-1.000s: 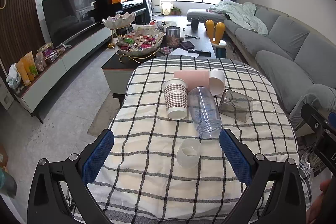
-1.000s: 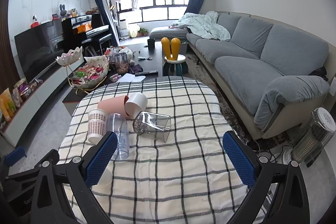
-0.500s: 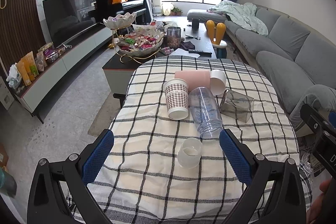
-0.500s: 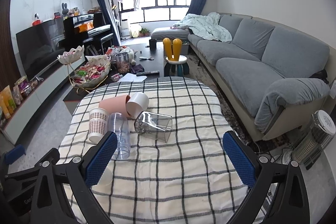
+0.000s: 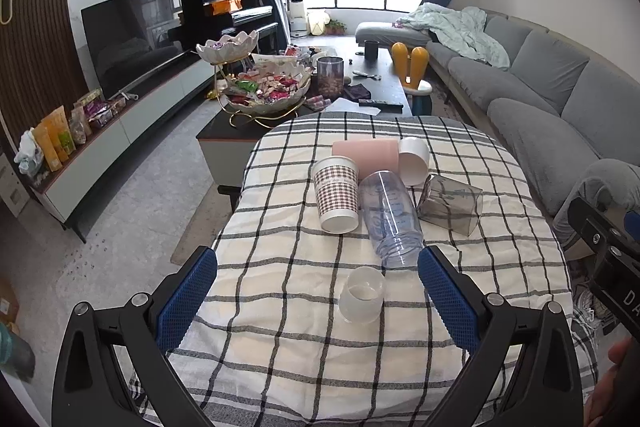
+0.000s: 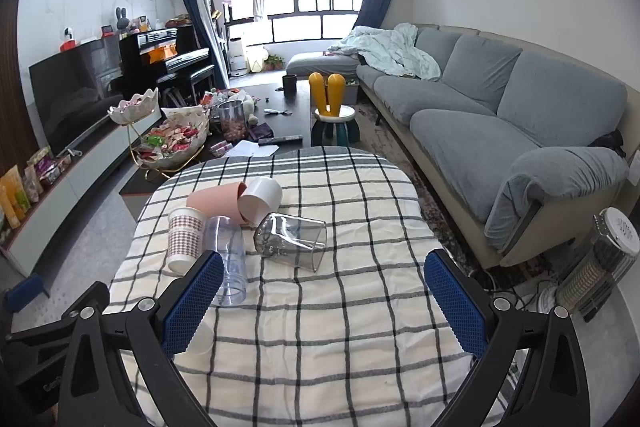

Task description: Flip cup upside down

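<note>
Both tools are spread wide and hold nothing: the left gripper (image 5: pixel 318 291) and the right gripper (image 6: pixel 324 291). The small frosted white plastic cup (image 5: pixel 362 295) stands just ahead between the left fingers. The clear ribbed plastic bottle (image 5: pixel 390 217), lying beyond it, may roll if bumped.

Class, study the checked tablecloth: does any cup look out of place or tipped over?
Yes. Five cups lie on their sides in a touching cluster: pink cup, white cup, checked paper cup, clear blue-tinted tumbler, smoky square cup. Only the small frosted cup stands, apart.
</note>
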`<state>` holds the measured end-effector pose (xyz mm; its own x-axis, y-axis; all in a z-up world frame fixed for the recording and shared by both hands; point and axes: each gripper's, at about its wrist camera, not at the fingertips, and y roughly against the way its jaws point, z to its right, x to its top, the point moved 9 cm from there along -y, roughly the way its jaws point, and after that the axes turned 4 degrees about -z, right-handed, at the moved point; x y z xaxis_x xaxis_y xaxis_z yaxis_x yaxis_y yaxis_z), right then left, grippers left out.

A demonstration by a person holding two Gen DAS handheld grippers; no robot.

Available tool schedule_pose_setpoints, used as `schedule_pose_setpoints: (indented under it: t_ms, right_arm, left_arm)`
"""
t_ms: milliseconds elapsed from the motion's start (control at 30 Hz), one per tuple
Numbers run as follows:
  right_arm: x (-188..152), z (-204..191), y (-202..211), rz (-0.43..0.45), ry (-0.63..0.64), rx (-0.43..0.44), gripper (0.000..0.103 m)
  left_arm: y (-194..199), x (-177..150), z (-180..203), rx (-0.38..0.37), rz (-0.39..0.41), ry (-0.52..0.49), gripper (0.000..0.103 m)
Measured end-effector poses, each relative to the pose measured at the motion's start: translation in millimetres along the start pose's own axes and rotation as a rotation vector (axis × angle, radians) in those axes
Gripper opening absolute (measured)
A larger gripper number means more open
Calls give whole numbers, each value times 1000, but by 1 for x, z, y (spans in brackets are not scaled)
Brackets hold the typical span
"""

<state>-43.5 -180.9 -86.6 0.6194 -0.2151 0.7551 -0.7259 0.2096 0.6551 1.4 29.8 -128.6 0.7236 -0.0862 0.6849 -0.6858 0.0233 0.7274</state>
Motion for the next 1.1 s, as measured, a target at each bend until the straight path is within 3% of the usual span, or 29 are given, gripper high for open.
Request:
schedule_pose_setpoints:
  t_ms: [1100]
  right_arm:
    - [-2,2,-2,-4,-1,0,101]
  left_arm:
    - [-1,0,-1,6,-16,11,103]
